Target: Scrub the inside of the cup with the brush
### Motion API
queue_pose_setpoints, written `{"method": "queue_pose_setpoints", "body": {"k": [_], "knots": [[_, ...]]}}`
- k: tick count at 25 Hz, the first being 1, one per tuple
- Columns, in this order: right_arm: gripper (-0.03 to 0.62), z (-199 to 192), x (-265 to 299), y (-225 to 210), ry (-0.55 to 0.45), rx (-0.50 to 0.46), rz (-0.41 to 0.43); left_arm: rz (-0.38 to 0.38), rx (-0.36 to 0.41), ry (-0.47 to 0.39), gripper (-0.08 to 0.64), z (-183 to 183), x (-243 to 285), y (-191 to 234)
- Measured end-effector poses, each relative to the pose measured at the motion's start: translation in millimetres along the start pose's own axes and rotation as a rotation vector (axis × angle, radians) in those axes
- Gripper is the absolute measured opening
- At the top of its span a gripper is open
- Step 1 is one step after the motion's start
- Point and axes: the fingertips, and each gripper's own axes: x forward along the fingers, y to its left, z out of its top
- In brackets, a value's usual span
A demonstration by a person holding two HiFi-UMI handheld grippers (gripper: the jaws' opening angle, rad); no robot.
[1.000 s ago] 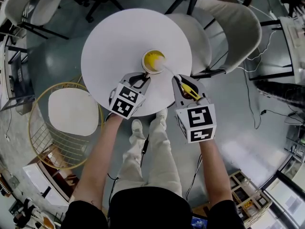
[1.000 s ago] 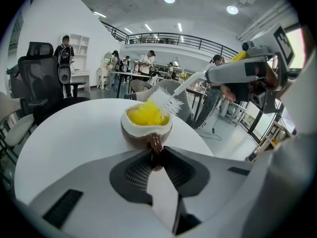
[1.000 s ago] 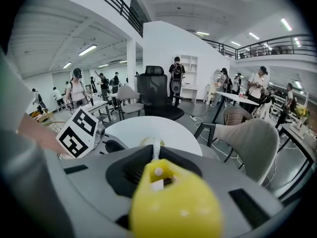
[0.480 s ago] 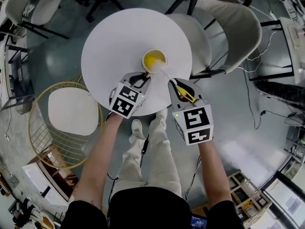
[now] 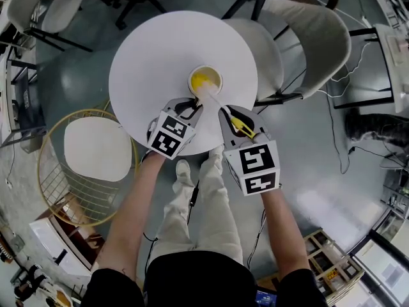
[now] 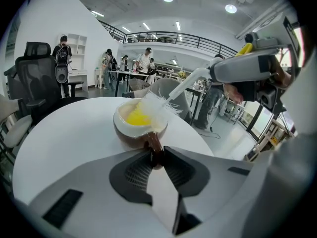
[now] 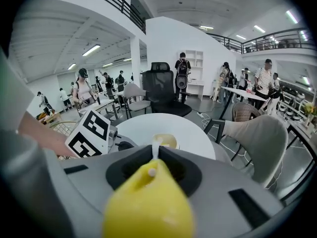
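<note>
On the round white worktop (image 5: 147,50), the left gripper (image 5: 189,109) has its jaws clamped on the handle of the cup (image 5: 204,82). The right gripper (image 5: 234,118) has its jaws clenched on the brush (image 5: 216,98). The brush shaft slants forward and left from them, with its bristles inside the cup.

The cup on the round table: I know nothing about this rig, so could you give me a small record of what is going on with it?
Table: round, white
Cup: stands on the table, brown outside, yellow inside
Left gripper: jaws closed on the cup's brown handle
Right gripper: jaws closed on the brush's stem, just ahead of its yellow end
Brush: white bristles down inside the cup, stem slanting up to the right gripper
Stage: brush is in the cup, in place for scrubbing
</note>
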Motion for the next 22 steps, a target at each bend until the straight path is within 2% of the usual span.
{"method": "queue_pose_setpoints", "body": {"k": [6, 14, 22], "knots": [[0.049, 6, 0, -7, -0.027, 0.047, -0.032, 0.002, 0.007, 0.006, 0.08, 4, 0, 0], [0.049, 13, 2, -13, -0.054, 0.062, -0.072, 0.005, 0.004, 0.006, 0.08, 5, 1, 0], [0.049, 10, 2, -13, -0.048, 0.069, -0.068, 0.011, -0.005, 0.002, 0.08, 5, 0, 1]]}}
